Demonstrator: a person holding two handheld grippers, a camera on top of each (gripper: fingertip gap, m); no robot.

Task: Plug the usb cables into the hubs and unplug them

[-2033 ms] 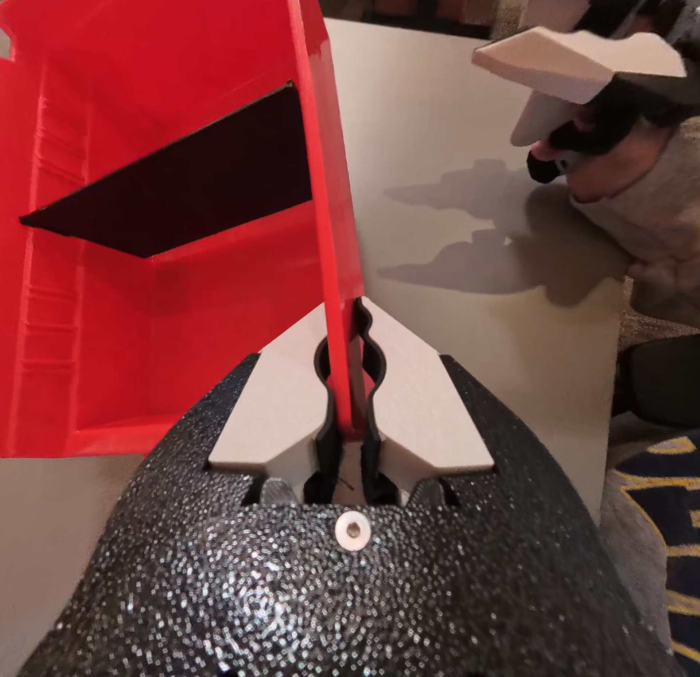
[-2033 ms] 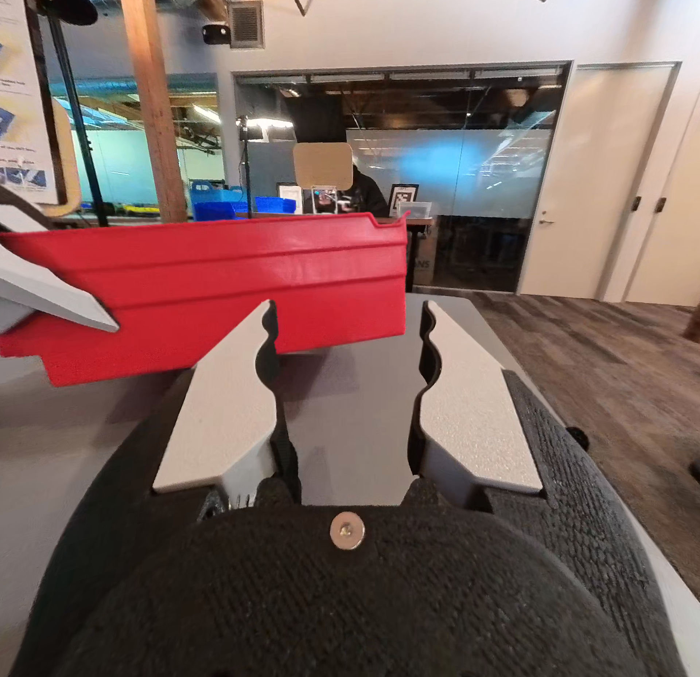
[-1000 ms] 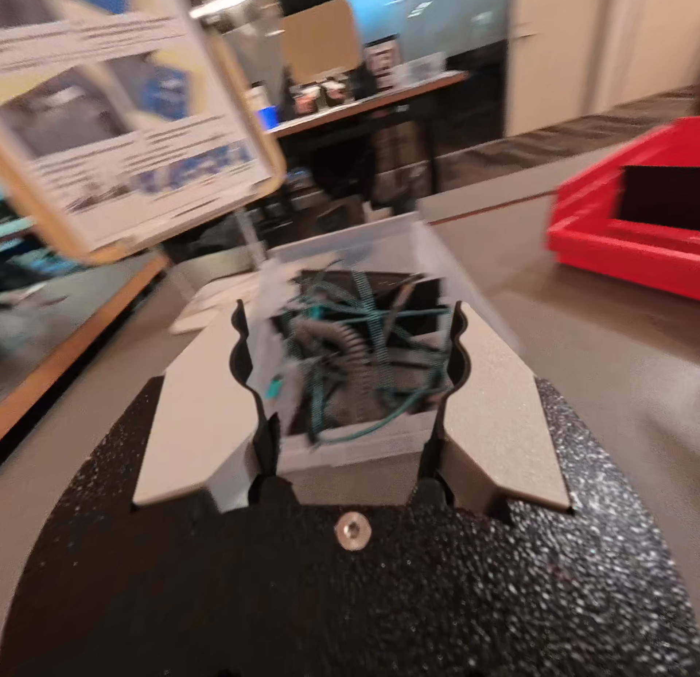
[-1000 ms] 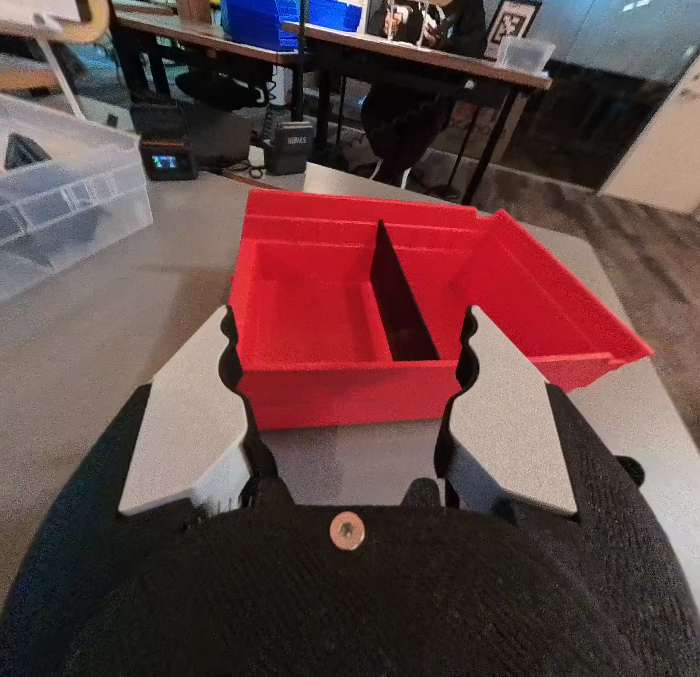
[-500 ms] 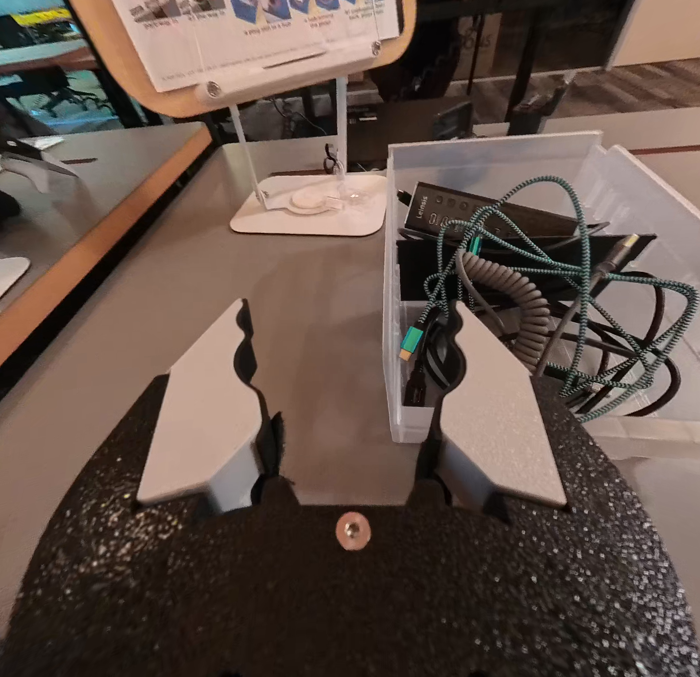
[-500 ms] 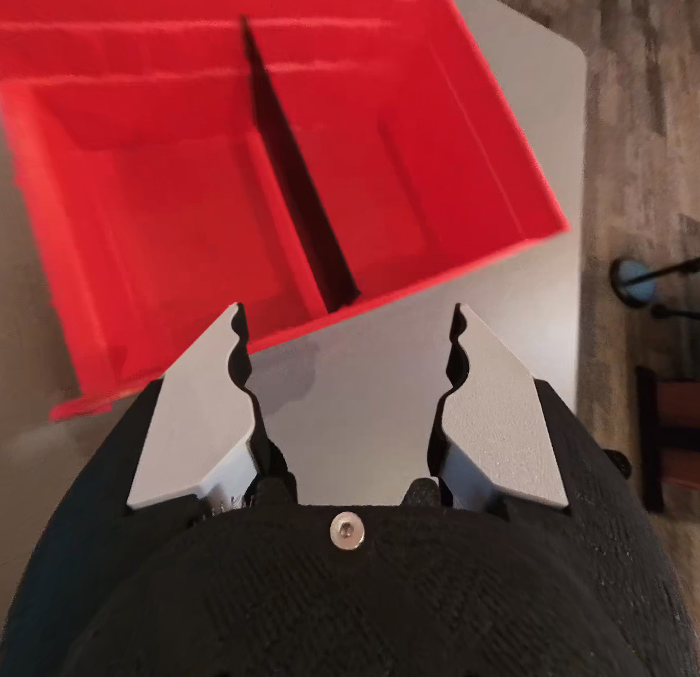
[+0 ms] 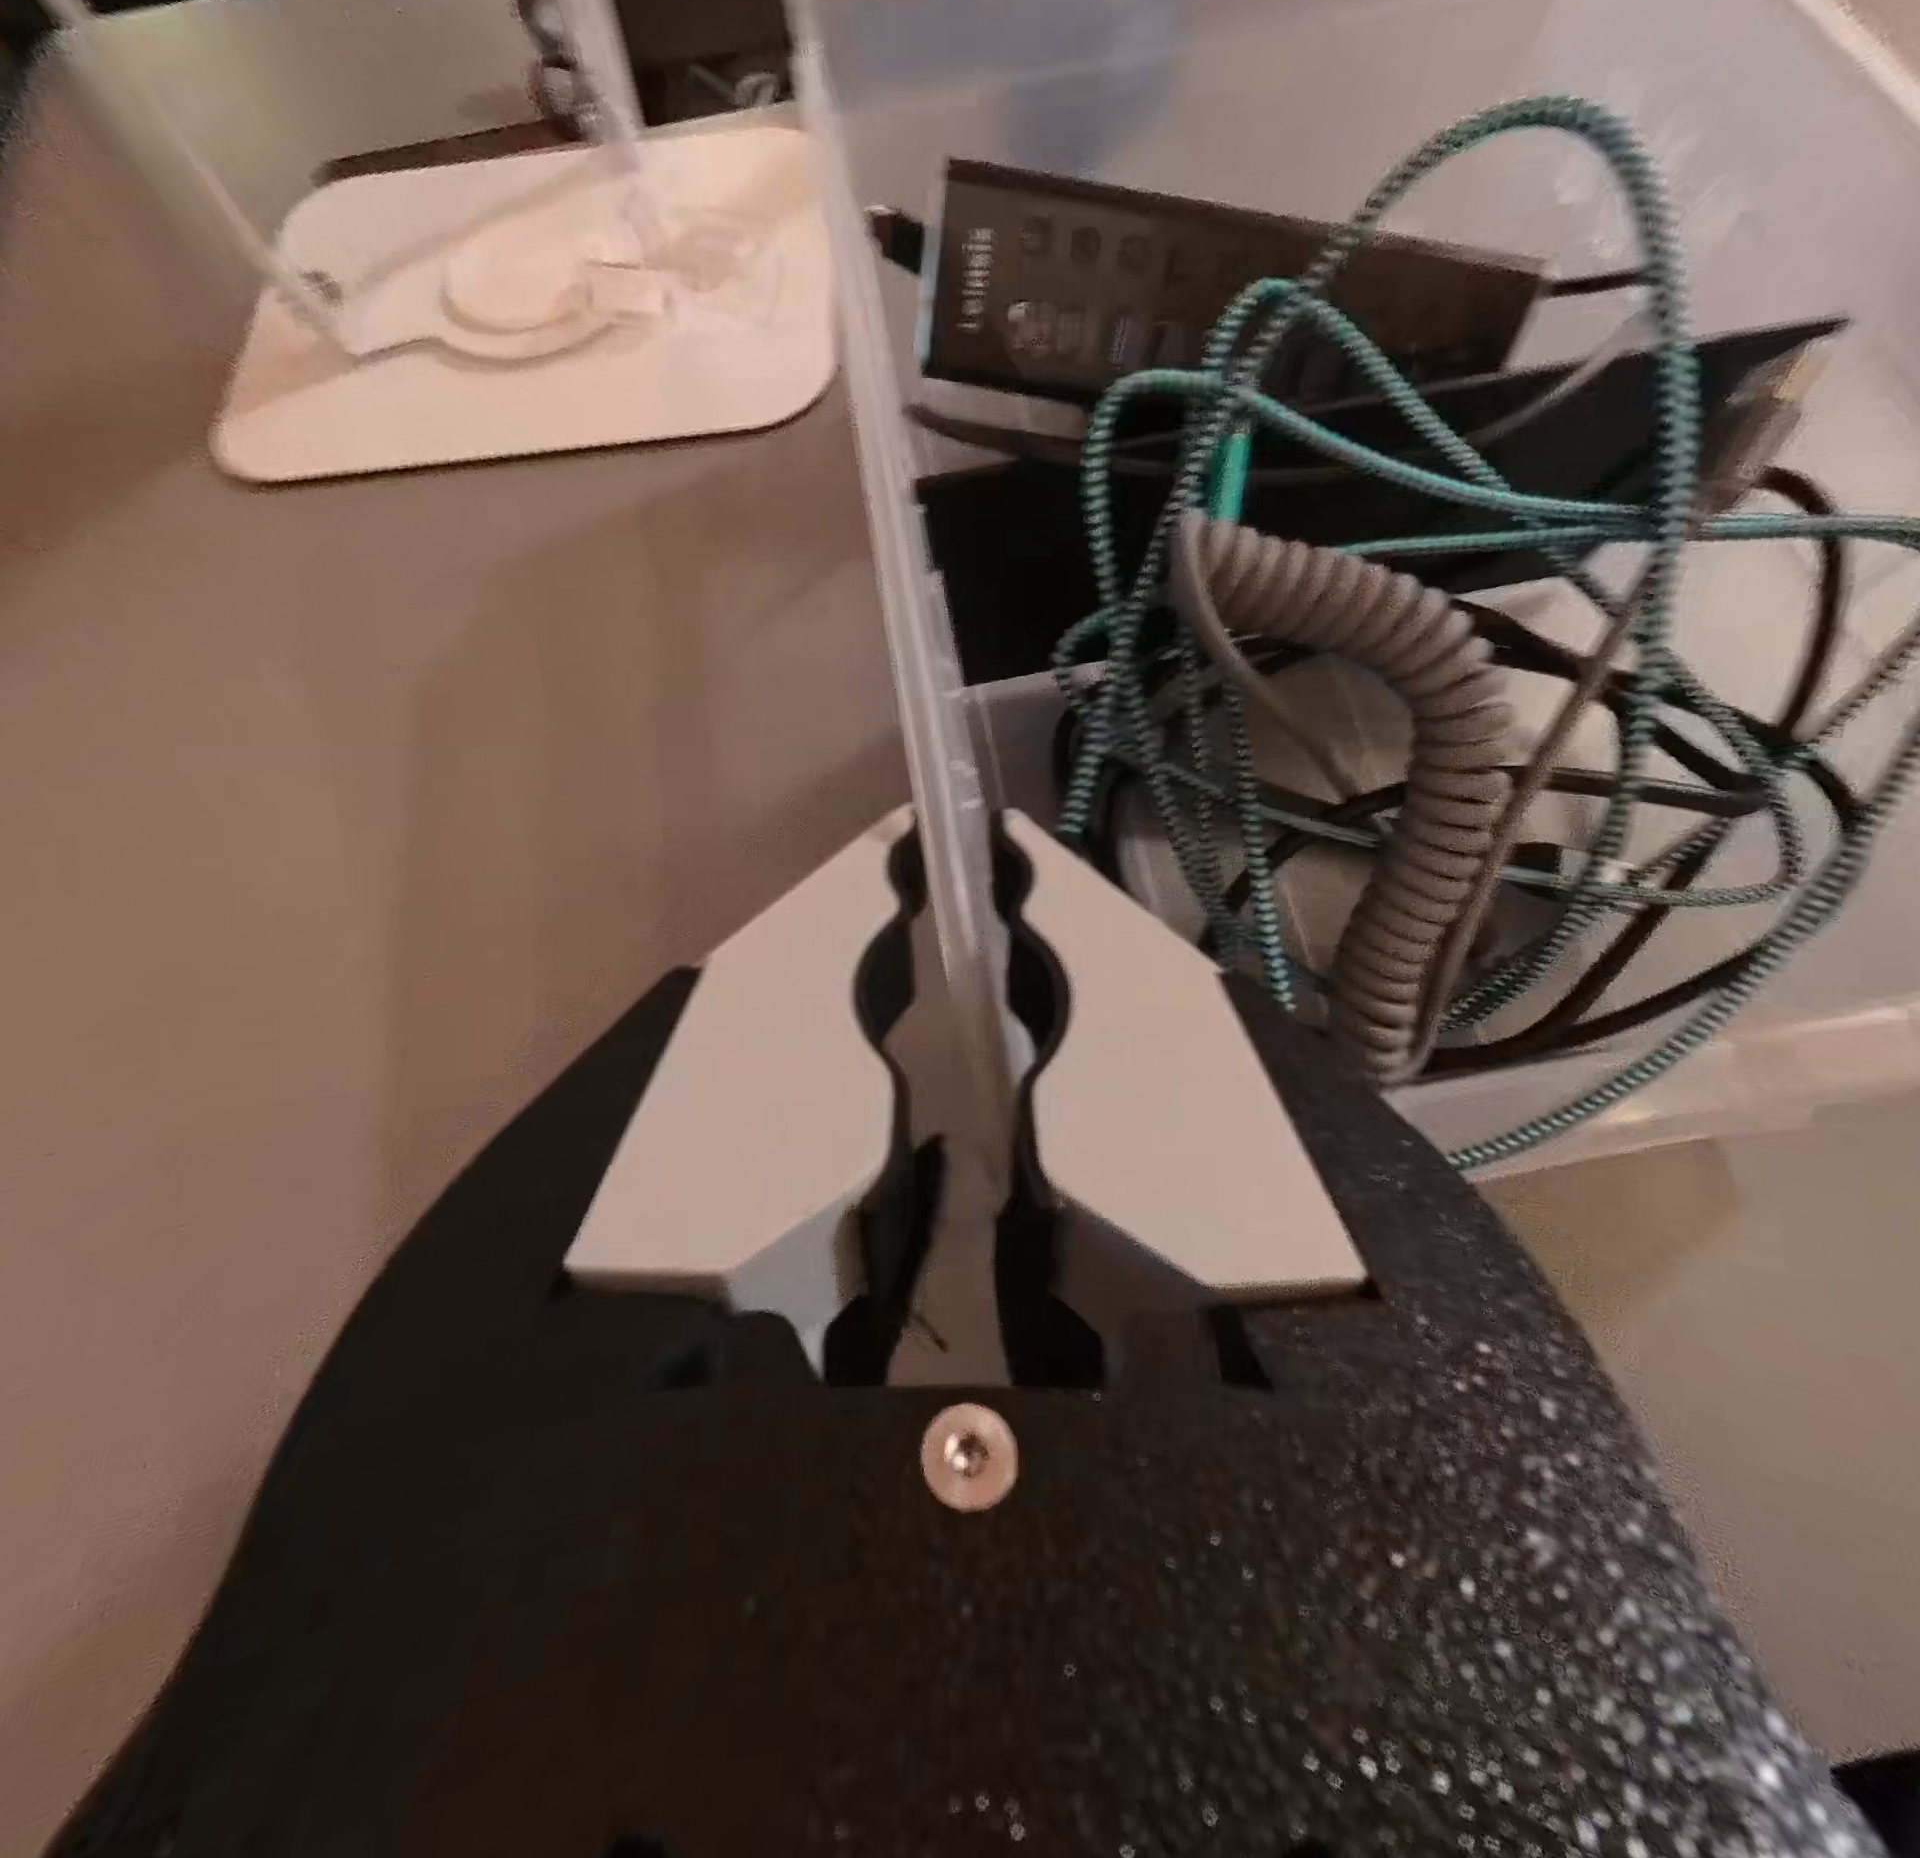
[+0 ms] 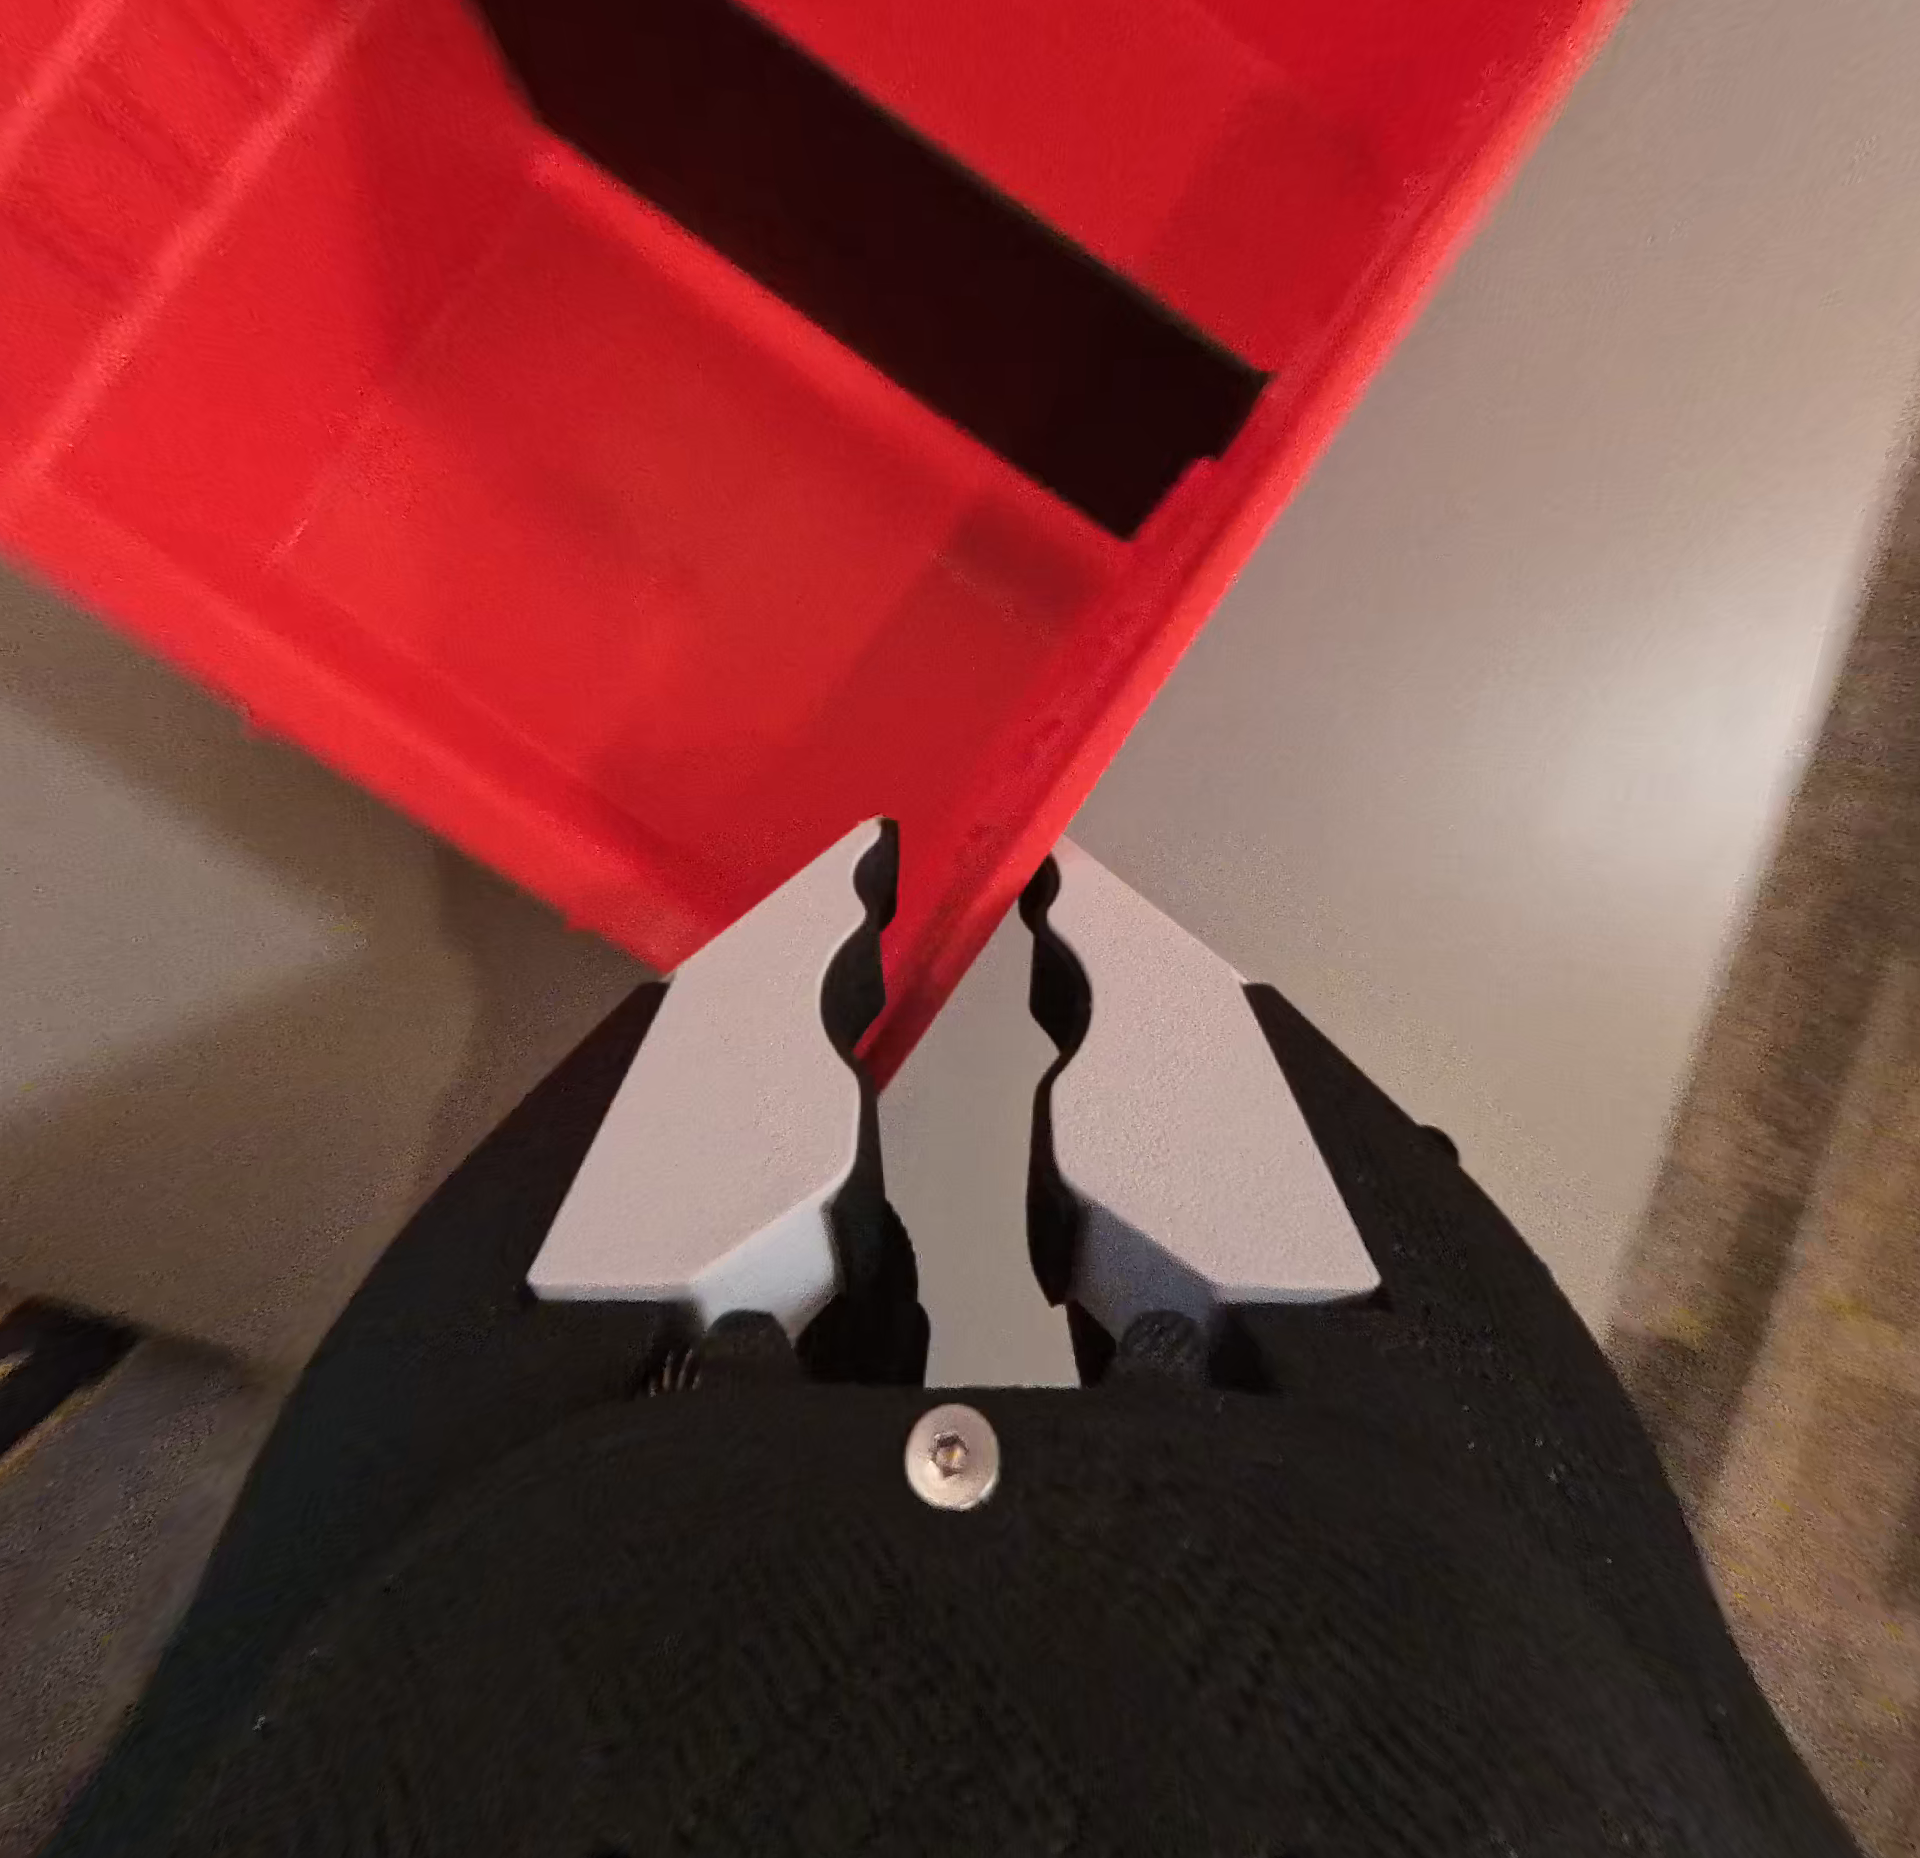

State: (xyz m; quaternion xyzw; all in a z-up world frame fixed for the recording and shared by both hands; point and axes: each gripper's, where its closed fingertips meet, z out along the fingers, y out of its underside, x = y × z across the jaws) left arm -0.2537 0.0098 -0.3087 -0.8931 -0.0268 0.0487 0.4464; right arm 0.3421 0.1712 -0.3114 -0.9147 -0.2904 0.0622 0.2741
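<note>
Table: grey-tan surface, bears every item below; its edge and the carpet beyond it are blurred in the right wrist view.

Red bin: open top, black divider inside; upper part cut off by the frame. Its corner wall stands between the right gripper fingers, which are nearly together around it; firm contact cannot be told through the blur.

Clear plastic box: right side cut off. Left gripper is clamped on its near left wall.

White stand base: beside the box; upright posts cut off above.

Black hub: leans in the box's rear compartment, ports blurred.

USB cables: green braided cable, grey coiled cable and black cables, tangled inside the box; most plug ends hidden.
</note>
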